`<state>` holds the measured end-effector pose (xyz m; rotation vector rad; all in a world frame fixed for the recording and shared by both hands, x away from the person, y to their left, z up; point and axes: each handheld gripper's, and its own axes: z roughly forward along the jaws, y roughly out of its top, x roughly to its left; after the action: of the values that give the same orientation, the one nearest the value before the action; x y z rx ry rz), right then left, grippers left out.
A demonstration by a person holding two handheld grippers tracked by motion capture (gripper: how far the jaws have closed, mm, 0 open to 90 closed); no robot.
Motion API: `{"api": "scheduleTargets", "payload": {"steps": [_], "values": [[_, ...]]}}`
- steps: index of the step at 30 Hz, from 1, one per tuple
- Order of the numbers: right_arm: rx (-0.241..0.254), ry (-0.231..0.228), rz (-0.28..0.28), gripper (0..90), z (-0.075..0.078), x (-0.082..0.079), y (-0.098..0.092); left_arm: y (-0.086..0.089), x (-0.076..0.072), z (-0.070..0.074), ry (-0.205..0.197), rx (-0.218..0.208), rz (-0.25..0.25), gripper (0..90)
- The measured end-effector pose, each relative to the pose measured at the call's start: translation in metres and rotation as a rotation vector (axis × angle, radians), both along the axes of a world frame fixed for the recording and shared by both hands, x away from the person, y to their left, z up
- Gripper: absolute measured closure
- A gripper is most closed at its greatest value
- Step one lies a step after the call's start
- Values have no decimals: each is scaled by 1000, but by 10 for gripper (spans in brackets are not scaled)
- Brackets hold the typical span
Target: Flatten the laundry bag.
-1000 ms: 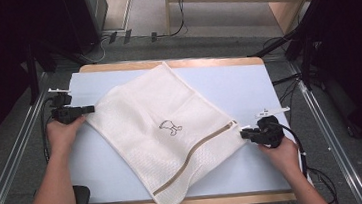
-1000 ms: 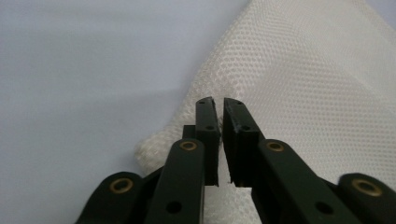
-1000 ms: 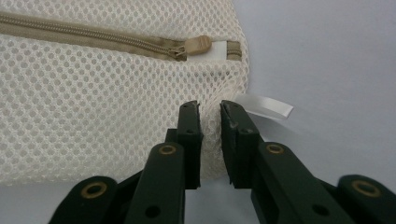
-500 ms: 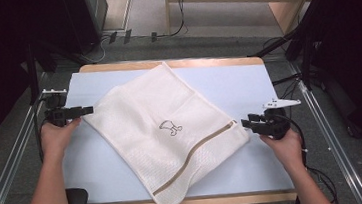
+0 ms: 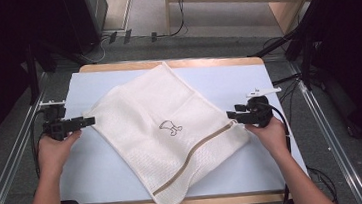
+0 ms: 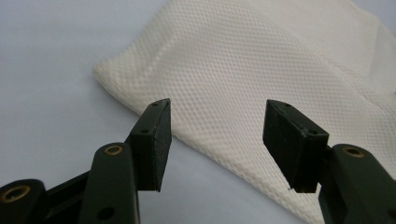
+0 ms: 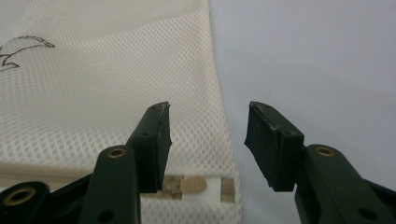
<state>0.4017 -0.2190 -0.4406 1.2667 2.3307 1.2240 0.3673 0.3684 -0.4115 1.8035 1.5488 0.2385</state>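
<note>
Mesh laundry bag [image 5: 169, 133] lies flat and skewed on the pale blue table [image 5: 104, 164], between my two grippers. My left gripper [image 5: 89, 121] sits just off its left corner, jaws apart after opening, gripping nothing. My right gripper [image 5: 231, 114] sits at the zipper end [image 7: 201, 185], jaws likewise just opened, clear of the mesh.

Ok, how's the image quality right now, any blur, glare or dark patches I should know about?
High view: table evenly lit, surroundings nearly black, whole frame a bit soft. Left gripper view: mesh bag weave sharp, soft towards the far edge, no glare. Right gripper view: mesh and zipper end readable, left gripper and right gripper both show dark with little detail.
</note>
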Motion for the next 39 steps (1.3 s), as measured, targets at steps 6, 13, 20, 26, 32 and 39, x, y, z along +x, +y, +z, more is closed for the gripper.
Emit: {"api": "scheduleTargets", "payload": {"steps": [6, 13, 20, 26, 32, 39], "values": [[-14, -16, 22, 524, 1, 15, 16, -13, -19, -6, 18, 6, -10, 459], [-20, 1, 47, 532, -1, 34, 33, -26, -35, -16, 69, 3, -15, 481], [-11, 10, 51, 536, -8, 53, 43, -43, -38, -30, 100, 22, -5, 489], [-42, 38, 65, 555, -19, 61, 50, -56, -35, -35, 91, 24, 3, 489], [-81, 76, 83, 566, -30, 63, 56, -64, -33, -38, 74, 29, 0, 553], [-114, 64, 67, 735, -31, 61, 59, -70, -28, -40, 67, 64, -28, 788]]}}
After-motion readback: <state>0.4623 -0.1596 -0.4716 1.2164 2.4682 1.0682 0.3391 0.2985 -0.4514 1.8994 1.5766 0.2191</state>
